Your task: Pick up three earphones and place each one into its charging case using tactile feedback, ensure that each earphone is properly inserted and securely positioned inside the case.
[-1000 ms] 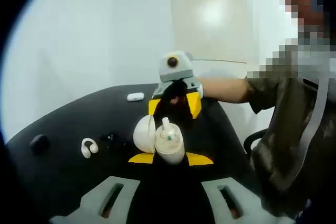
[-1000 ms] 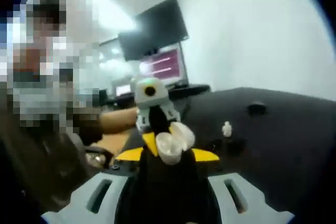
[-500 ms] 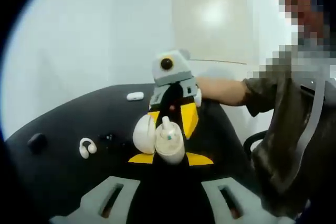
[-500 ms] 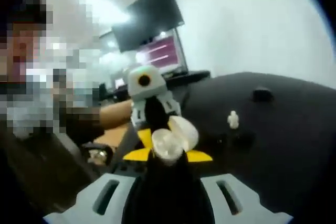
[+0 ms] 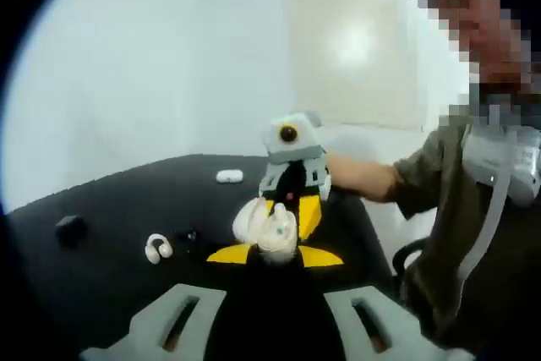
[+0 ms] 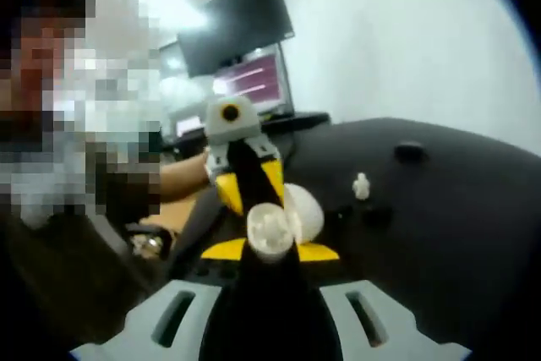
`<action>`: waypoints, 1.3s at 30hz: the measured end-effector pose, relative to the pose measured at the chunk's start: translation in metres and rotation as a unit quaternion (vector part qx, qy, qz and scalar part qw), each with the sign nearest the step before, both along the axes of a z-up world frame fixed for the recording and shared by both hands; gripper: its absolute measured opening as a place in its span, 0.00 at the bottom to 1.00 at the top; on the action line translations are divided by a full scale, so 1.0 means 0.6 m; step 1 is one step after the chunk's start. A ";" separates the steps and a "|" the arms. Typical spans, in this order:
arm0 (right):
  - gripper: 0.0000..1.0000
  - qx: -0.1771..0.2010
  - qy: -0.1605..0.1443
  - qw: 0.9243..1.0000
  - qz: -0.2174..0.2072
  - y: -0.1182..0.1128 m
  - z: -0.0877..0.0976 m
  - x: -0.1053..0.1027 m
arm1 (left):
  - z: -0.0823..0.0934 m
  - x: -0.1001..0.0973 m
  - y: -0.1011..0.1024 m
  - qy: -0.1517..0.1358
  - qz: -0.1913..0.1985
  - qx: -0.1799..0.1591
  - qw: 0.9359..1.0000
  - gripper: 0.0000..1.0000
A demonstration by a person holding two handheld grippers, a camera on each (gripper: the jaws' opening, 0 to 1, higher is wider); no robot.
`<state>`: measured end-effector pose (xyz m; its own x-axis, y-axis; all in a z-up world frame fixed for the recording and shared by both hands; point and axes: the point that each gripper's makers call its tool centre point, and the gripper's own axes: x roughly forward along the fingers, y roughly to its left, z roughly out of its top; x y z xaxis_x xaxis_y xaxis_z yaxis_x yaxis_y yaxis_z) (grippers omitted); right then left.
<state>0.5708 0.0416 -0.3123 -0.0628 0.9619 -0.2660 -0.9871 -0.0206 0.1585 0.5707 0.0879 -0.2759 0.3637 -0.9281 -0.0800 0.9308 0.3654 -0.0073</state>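
An open white charging case (image 5: 272, 234) with an earphone (image 5: 280, 219) in its well sits at the tips of my left gripper (image 5: 275, 255), which is shut on it. The lid hangs to the left. My right gripper (image 5: 297, 209) faces me from behind the case, its yellow fingers (image 5: 309, 213) down against the case's far side. In the right gripper view the same case (image 6: 269, 230) lies at my right gripper's (image 6: 269, 251) tips, and the left gripper's yellow fingers (image 6: 230, 190) converge on it. How the right jaws stand is hidden.
On the black table (image 5: 110, 293) lie a loose white ear-hook earphone (image 5: 156, 248), a small black object (image 5: 69, 227) and a closed white case (image 5: 229, 177). A person's arm (image 5: 363, 177) reaches in. A white earphone (image 6: 362, 185) lies right; a monitor (image 6: 245, 40) stands behind.
The right gripper has closed in on the case. The case has tilted, and the earphone that stood up out of it now sits lower. Both cameras shifted slightly.
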 end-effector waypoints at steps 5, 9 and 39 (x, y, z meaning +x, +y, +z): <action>0.22 0.005 0.019 1.000 0.006 -0.002 -0.002 0.001 | 0.049 0.038 0.041 0.053 0.038 -0.109 0.992 0.12; 0.22 0.007 0.001 1.000 0.005 -0.003 -0.002 -0.006 | 0.051 0.049 0.050 0.035 0.073 -0.113 0.990 0.15; 0.22 -0.001 -0.040 0.999 0.001 0.017 -0.009 0.000 | -0.013 0.171 0.053 0.130 0.192 0.085 0.969 0.14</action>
<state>0.5710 0.0519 -0.3174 -0.0434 0.9612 -0.2724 -0.9966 -0.0225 0.0795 0.6735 0.1196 -0.2836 0.6265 -0.6933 -0.3561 0.7004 0.7012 -0.1330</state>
